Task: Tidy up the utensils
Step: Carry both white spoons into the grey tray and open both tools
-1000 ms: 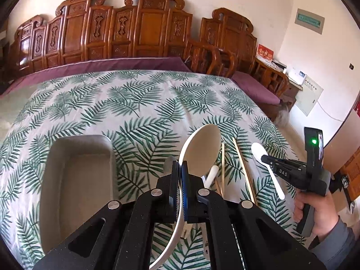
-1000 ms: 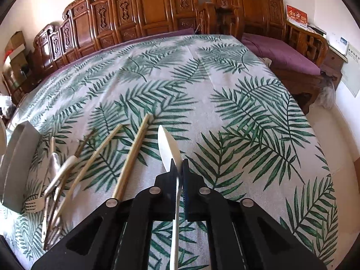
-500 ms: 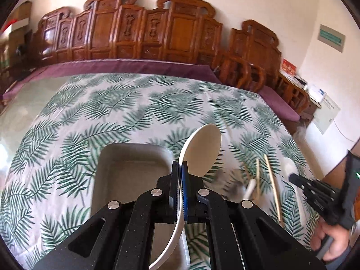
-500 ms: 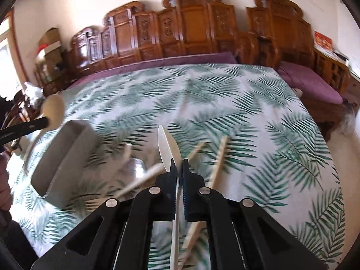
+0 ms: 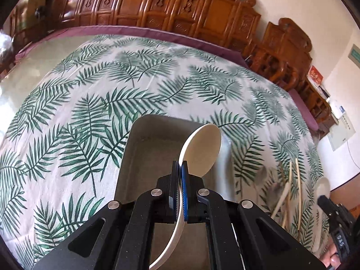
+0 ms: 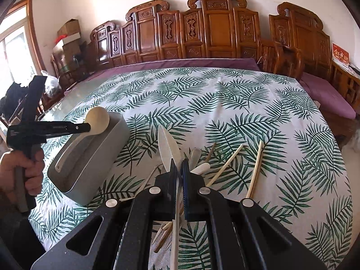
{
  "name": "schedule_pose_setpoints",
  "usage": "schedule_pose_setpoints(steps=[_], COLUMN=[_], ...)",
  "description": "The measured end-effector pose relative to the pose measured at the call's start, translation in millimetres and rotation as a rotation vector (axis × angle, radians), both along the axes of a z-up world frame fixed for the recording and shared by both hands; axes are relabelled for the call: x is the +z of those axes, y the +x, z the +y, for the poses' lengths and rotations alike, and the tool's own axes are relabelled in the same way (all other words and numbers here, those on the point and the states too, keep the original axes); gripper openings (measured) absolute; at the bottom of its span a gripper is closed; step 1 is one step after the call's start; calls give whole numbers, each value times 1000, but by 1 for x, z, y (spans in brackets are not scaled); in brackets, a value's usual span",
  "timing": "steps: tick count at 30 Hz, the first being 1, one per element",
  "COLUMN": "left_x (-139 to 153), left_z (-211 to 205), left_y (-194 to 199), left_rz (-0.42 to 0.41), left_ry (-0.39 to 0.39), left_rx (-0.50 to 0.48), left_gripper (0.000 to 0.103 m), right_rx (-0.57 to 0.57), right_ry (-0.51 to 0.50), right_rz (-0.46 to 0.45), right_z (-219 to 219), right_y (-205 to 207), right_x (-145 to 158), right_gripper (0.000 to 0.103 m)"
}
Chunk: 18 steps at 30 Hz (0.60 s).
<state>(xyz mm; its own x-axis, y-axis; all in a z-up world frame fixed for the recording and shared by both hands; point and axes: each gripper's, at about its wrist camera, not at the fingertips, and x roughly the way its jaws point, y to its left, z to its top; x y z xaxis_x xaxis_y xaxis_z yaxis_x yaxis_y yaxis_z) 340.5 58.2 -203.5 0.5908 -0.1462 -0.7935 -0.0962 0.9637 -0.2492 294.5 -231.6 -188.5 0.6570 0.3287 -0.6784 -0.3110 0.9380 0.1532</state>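
Tablecloth (image 6: 225, 103) with a green palm-leaf print covers the wide table, and a purple cloth (image 6: 180, 64) shows along its far edge. Carved wooden chairs (image 6: 213, 29) line the far side against a pale wall.

On the left part of the table stands a grey rectangular bin (image 6: 94, 157), open at the top, with a long slot in its near wall. The left wrist view looks down into it (image 5: 157, 148).

The left gripper (image 6: 86, 127), held in the person's left hand (image 6: 22, 171), is clamped on the handle of a large cream spoon (image 6: 97, 120). The spoon's bowl hangs over the far end of the bin, above its rim; in the left wrist view the same spoon (image 5: 202, 148) rises from between the closed pads (image 5: 173, 184) over the bin's inside.

The right gripper (image 6: 178, 168) is closed on the handle of a smaller white spoon (image 6: 167, 146), whose bowl points away over the cloth, off the table and to the right of the bin. In the left wrist view it appears at the far right edge (image 5: 322, 189).

Loose utensils lie in a heap just beyond and beneath the right gripper: several pale wooden chopsticks (image 6: 255, 168), fanned out to the right, and a white handle (image 6: 201, 168) among them. Other pieces are partly hidden by the gripper.
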Motion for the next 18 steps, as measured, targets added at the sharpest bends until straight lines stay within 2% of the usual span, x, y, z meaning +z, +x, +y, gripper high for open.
schedule_pose_setpoints(steps=[4,9,14,18], left_x=[0,17,39,53], left_z=[2,8,15,27], left_y=[0,-9,-24,-36], left_rz=[9,-19,-56,-89], left_ry=[19,41,78,88], left_rx=[8,5,-25,-29], left_gripper=[5,18,20,28], right_rx=[-10,0,34,64], right_ry=[14,35,52,97], right_rz=[1,-3,-20,-20], right_z=[-2,7,37,64], right_y=[-1,-3,-6,-1], right_x=[3,9,23,34], right_gripper=[6,6,6,6])
